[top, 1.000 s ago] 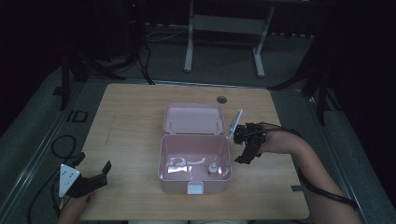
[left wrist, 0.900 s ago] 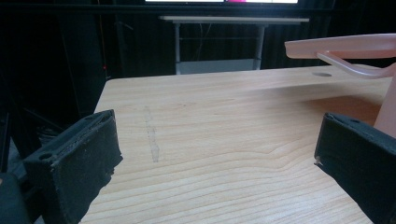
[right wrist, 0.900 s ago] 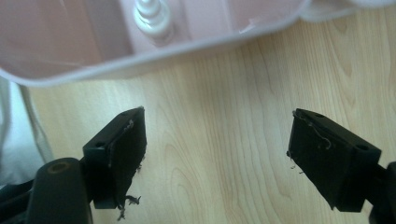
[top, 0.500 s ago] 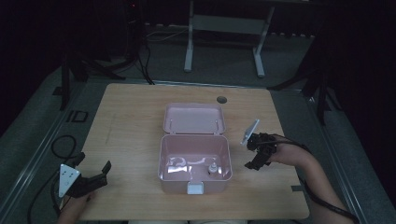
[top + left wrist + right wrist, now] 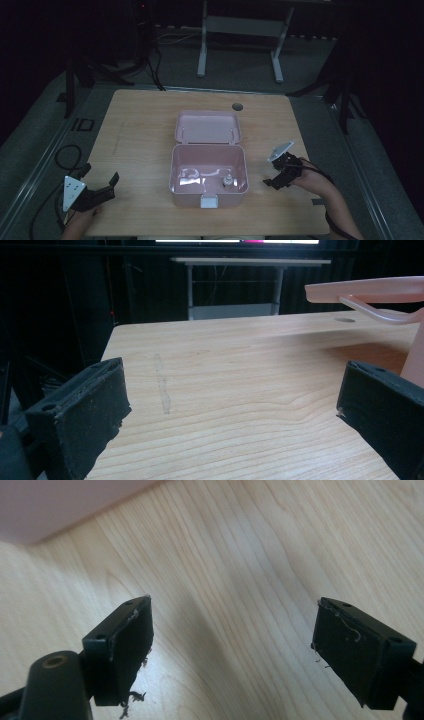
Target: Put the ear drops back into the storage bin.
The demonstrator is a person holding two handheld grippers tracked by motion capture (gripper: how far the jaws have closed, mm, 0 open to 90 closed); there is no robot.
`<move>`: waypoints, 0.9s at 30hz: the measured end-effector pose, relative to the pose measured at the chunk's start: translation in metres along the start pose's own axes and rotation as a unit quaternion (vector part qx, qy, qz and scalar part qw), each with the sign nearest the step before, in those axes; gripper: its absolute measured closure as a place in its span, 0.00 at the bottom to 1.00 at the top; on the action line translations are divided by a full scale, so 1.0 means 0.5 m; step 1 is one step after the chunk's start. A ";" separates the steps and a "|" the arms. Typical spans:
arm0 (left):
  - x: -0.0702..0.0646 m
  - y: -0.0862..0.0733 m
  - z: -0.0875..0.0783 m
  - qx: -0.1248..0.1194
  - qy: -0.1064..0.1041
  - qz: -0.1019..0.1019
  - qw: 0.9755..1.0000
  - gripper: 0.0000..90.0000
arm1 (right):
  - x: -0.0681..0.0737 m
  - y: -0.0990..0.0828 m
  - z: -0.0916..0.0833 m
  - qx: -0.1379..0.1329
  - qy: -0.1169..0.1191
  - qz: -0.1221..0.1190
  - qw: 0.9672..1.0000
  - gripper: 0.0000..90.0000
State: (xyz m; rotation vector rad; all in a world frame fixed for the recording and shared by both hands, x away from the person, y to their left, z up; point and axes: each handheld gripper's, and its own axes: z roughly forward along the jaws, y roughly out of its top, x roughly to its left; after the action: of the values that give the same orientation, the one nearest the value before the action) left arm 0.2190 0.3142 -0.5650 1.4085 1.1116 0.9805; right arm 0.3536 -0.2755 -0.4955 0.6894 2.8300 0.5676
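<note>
A pink plastic box stands open in the middle of the wooden table, its lid laid back behind it. Inside lie a small bottle-like item and some pale pieces. My right gripper hovers low over the table just right of the box. It is open with bare wood between its jaws, which have just been opening a little wider. The box wall shows at the upper left there. My left gripper rests open at the front left, aimed across the table with the lid's edge at the right.
A white latch sticks out from the box's front. A round cable hole sits near the table's far edge. A cable trails off the front left corner. Dark floor and a metal stand lie beyond the table.
My right gripper has moved from beside the lid's right edge to the right, nearer the person and down toward the tabletop. The left gripper and the box have stayed put.
</note>
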 end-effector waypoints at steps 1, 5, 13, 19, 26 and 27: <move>0.000 0.000 0.000 0.000 0.000 0.000 1.000 0.00 | 0.000 -0.005 0.002 -0.002 -0.002 0.006 1.000 0.18; 0.000 0.000 0.000 0.000 0.000 0.000 1.000 0.00 | -0.002 -0.023 0.010 -0.023 -0.029 0.025 0.999 0.18; 0.000 0.000 0.000 0.000 0.000 0.000 1.000 0.00 | -0.001 -0.057 0.027 -0.064 -0.087 0.073 0.991 0.15; 0.000 0.000 0.000 0.000 0.001 0.000 1.000 0.00 | -0.002 -0.085 0.040 -0.069 -0.135 0.112 0.982 0.15; -0.001 0.000 0.000 0.000 0.001 0.002 1.000 0.00 | -0.008 -0.119 0.038 -0.129 -0.188 0.188 0.955 0.15; -0.001 0.000 0.000 0.000 0.001 0.002 1.000 0.00 | -0.009 -0.123 0.038 -0.135 -0.196 0.197 0.951 0.15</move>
State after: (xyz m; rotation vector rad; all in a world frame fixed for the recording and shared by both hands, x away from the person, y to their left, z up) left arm 0.2189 0.3139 -0.5650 1.4101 1.1123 0.9847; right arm 0.3375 -0.3218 -0.5371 1.1713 2.2048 0.7604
